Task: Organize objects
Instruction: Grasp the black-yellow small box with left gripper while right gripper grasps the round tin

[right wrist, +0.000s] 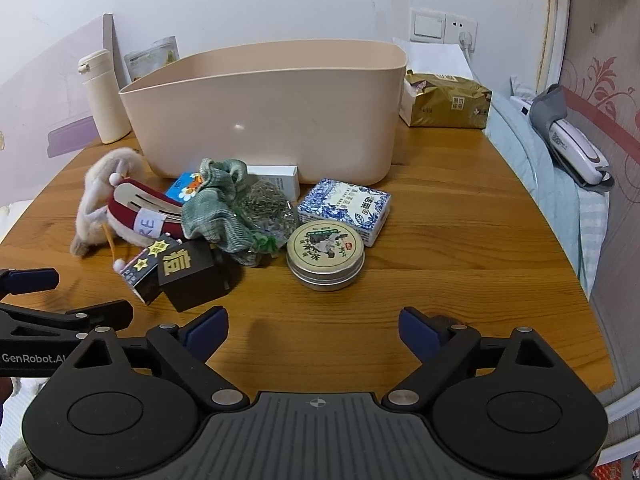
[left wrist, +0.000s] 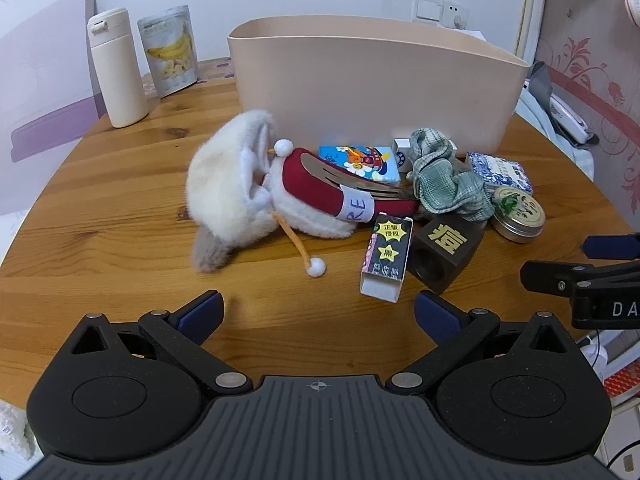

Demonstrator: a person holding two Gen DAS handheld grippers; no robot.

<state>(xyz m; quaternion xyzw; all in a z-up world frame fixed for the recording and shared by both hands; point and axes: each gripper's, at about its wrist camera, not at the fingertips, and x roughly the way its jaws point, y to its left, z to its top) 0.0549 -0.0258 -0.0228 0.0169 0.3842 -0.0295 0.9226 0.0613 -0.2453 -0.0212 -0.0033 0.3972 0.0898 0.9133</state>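
Note:
A beige plastic bin (left wrist: 372, 88) (right wrist: 272, 120) stands at the back of the wooden table (left wrist: 120, 208). In front of it lies a pile: a white plush toy with a red hat (left wrist: 248, 192) (right wrist: 108, 200), a small black card box (left wrist: 387, 258), a dark wooden block with a gold character (left wrist: 444, 252) (right wrist: 192, 276), a green cloth (left wrist: 444, 176) (right wrist: 216, 204), a round tin (left wrist: 518, 214) (right wrist: 326, 258), and a blue-white box (right wrist: 346, 208). My left gripper (left wrist: 318, 316) is open and empty, short of the pile. My right gripper (right wrist: 314, 332) is open and empty, just before the tin.
A cream flask (left wrist: 116, 68) and a banana-chip pouch (left wrist: 170, 50) stand at the back left. A gold tissue pack (right wrist: 446, 100) sits right of the bin. A bed with a white device (right wrist: 576, 148) lies past the table's right edge.

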